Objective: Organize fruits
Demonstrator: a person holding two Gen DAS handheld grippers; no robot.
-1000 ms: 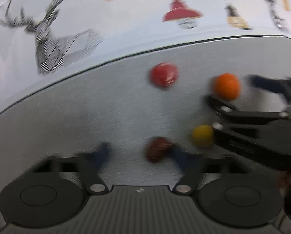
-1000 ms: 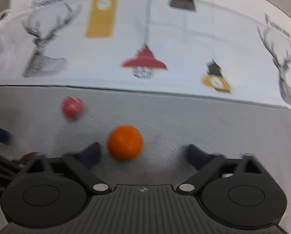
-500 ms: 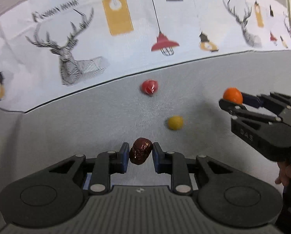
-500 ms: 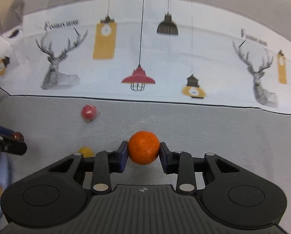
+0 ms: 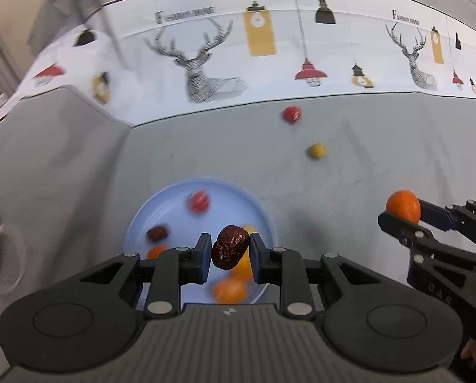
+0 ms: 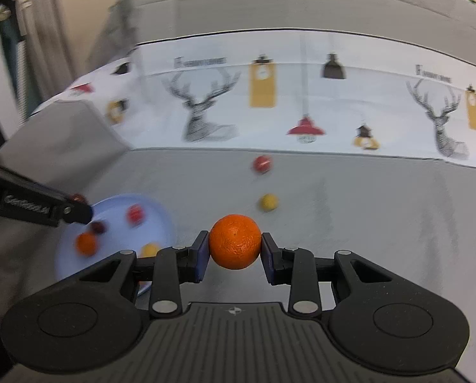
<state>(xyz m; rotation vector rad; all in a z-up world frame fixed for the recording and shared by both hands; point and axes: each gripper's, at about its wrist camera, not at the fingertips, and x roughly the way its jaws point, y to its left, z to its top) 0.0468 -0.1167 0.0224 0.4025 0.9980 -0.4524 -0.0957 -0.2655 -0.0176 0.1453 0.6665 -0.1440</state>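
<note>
My left gripper [image 5: 230, 252] is shut on a wrinkled dark red date [image 5: 230, 247] and hangs above a light blue plate [image 5: 161, 204]. The plate holds several fruits: a red one [image 5: 199, 201], another date [image 5: 157, 233] and oranges [image 5: 230, 290]. My right gripper [image 6: 234, 249] is shut on an orange [image 6: 234, 241], right of the plate [image 6: 161, 220]. That orange [image 5: 402, 206] and gripper also show at the right of the left wrist view. A red fruit [image 6: 263, 164] and a small yellow fruit [image 6: 268, 202] lie loose on the grey surface.
A white cloth [image 5: 302, 41] printed with deer heads and lamps runs along the back of the grey surface. A raised grey block [image 5: 56, 146] stands left of the plate. Open grey surface [image 6: 381, 217] lies to the right of the loose fruits.
Both grippers closed on their fruits, the left on the date and the right on the orange, lifted them off the surface and moved left toward the blue plate, which came into view.
</note>
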